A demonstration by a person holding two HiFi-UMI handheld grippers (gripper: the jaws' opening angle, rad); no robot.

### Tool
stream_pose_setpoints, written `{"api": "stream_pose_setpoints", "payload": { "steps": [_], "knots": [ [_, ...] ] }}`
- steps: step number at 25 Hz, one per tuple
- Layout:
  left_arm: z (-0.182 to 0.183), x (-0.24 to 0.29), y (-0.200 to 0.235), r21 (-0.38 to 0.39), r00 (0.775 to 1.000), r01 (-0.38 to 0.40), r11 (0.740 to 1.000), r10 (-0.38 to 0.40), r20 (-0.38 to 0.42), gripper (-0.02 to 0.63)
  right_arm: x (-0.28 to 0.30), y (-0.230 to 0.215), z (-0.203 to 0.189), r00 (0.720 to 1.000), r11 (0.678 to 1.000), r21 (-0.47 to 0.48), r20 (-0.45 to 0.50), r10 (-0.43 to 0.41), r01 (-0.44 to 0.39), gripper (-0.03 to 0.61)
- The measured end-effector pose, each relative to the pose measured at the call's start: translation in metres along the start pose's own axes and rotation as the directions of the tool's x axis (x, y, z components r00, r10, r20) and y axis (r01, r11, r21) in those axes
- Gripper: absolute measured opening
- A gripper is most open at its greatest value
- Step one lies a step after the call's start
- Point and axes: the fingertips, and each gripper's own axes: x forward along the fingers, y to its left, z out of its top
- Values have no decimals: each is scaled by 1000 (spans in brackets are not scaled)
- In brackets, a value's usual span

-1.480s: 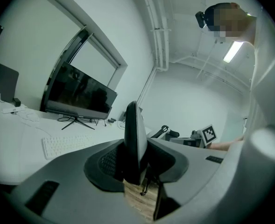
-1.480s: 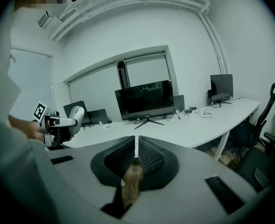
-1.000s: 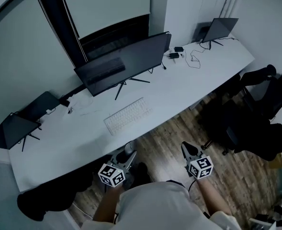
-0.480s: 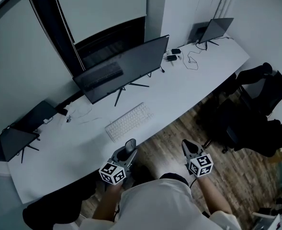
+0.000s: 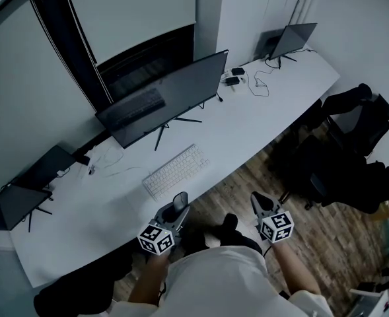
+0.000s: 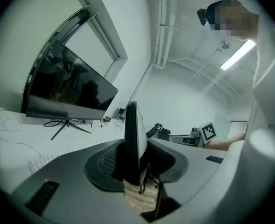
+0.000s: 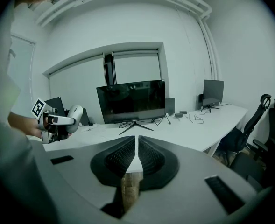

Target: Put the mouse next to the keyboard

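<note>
My left hand-held gripper clamps the mouse on edge, long axis roughly upright. Right hand-held gripper is closed and empty.

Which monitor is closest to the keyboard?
The large central monitor, directly behind the keyboard; the smaller screens stand at the ends of the desk.

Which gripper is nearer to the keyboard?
Left. The left gripper, holding the mouse, is at the desk edge beside the keyboard; the right gripper is farther right, over the floor.
</note>
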Motion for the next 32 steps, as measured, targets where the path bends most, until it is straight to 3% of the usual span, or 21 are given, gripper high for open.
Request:
{"api": "stream_pose_setpoints", "payload": {
  "steps": [12,32],
  "knots": [
    [1,44,3,-14,999,-50,999,50,-2,147,29,-41,5,999,999,0,-11,51,-51,41],
    [3,146,3,-65,970,-245,967,245,-9,147,116,-128,30,957,958,-39,-68,283,-286,41]
  ]
}}
